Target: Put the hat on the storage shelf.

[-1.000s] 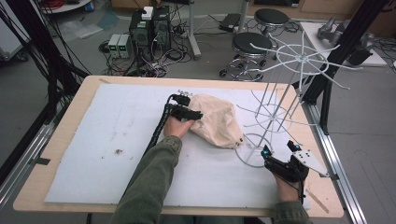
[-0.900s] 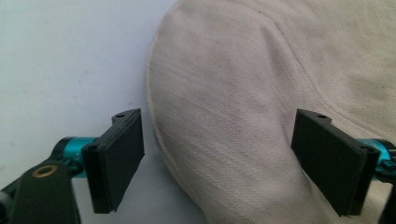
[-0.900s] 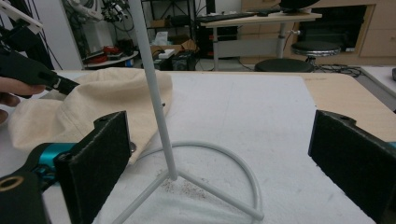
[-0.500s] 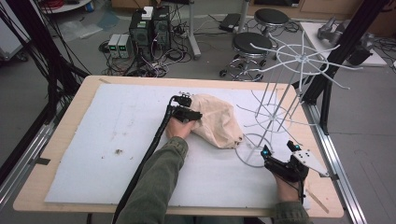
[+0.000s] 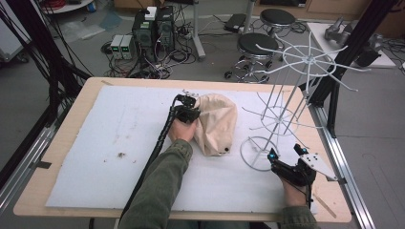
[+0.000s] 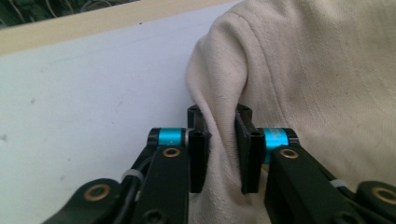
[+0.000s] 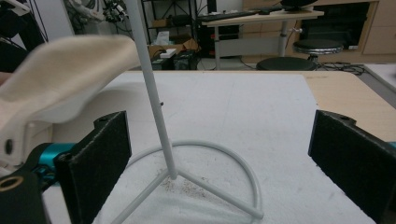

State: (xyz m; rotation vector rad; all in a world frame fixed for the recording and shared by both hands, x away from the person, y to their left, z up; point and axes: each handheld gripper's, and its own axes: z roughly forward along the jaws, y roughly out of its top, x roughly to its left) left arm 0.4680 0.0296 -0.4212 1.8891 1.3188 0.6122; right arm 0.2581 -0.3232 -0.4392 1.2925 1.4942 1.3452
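Note:
A cream cloth (image 5: 217,125) lies bunched at the middle of the white mat, with a small dark dot near its lower edge. My left gripper (image 5: 188,112) is at the cloth's left side. In the left gripper view my left gripper (image 6: 219,140) is shut on a fold of the cream cloth (image 6: 317,84). My right gripper (image 5: 285,152) stands open near the table's front right, just right of the base ring (image 5: 255,152) of a white wire rack (image 5: 305,62). Between its spread pads (image 7: 100,158) I see the rack's pole (image 7: 154,93) and the ring (image 7: 210,149), untouched.
The white mat (image 5: 110,143) covers most of the wooden table (image 5: 62,138); its left half is bare. The rack's wire arms spread above the table's right side. Stools, computer boxes and cables stand on the floor beyond the far edge. A black frame post rises at right.
The cloth has bunched slightly tighter toward my left gripper, which still holds it in about the same spot. My right gripper has not moved.

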